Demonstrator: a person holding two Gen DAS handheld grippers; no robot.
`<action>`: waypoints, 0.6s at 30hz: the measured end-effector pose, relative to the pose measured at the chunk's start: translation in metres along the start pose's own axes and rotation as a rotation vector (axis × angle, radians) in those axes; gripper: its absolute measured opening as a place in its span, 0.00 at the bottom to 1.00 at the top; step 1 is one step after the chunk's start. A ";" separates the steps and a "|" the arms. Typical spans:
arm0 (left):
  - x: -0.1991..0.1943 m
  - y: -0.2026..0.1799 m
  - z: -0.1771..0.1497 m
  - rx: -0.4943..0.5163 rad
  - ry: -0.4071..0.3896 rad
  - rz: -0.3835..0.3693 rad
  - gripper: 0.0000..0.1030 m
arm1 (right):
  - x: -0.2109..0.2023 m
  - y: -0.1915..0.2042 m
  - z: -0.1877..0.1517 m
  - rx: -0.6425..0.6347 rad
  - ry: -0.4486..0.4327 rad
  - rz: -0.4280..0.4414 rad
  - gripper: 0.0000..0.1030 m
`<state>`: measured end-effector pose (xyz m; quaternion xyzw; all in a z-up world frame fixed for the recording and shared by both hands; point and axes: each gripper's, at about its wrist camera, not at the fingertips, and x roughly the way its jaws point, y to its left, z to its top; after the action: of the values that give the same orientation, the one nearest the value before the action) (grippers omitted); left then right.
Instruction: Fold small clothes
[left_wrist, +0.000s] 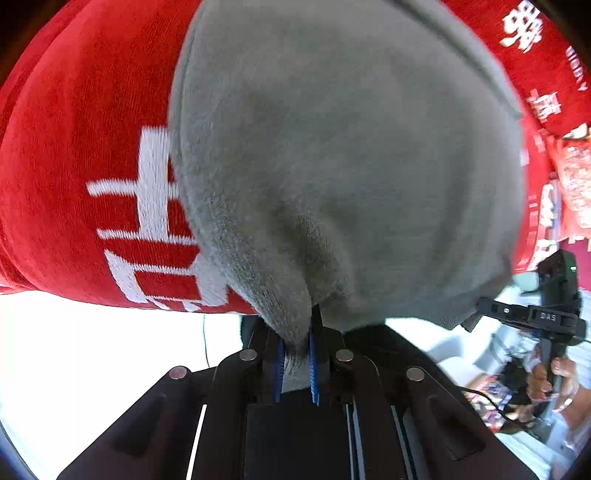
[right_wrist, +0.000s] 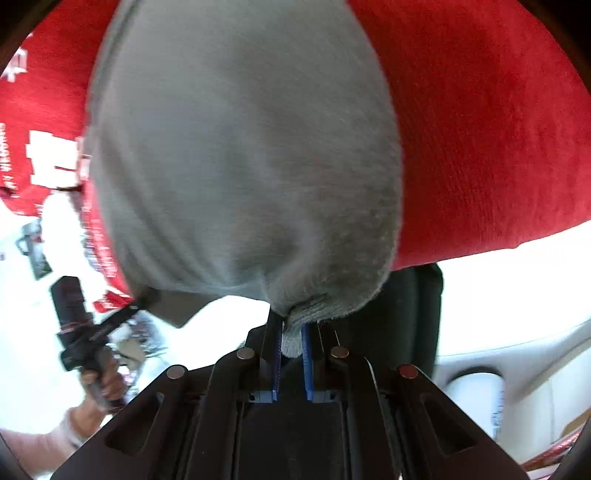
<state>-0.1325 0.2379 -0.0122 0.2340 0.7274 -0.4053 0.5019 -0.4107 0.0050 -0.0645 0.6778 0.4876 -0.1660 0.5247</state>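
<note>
I find the left claw and right claw each clenched on a near edge of the grey garment over the red cloth; uneven pulling could slip either thin pinch.

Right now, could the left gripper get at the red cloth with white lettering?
Probably not as things stand: the left gripper is shut on an edge of the grey garment, which hangs between it and the red cloth. It would need to let go first.
</note>
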 end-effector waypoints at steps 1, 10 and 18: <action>-0.009 -0.001 0.002 0.003 -0.010 -0.017 0.11 | -0.009 0.008 0.000 -0.008 -0.013 0.039 0.09; -0.069 -0.018 0.079 0.052 -0.206 -0.064 0.11 | -0.087 0.089 0.084 -0.093 -0.228 0.251 0.05; -0.105 -0.018 0.168 0.021 -0.378 0.071 0.11 | -0.094 0.116 0.155 -0.090 -0.276 0.158 0.05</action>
<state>-0.0143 0.0963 0.0626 0.1844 0.6071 -0.4316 0.6412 -0.3136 -0.1730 0.0080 0.6605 0.3630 -0.1938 0.6280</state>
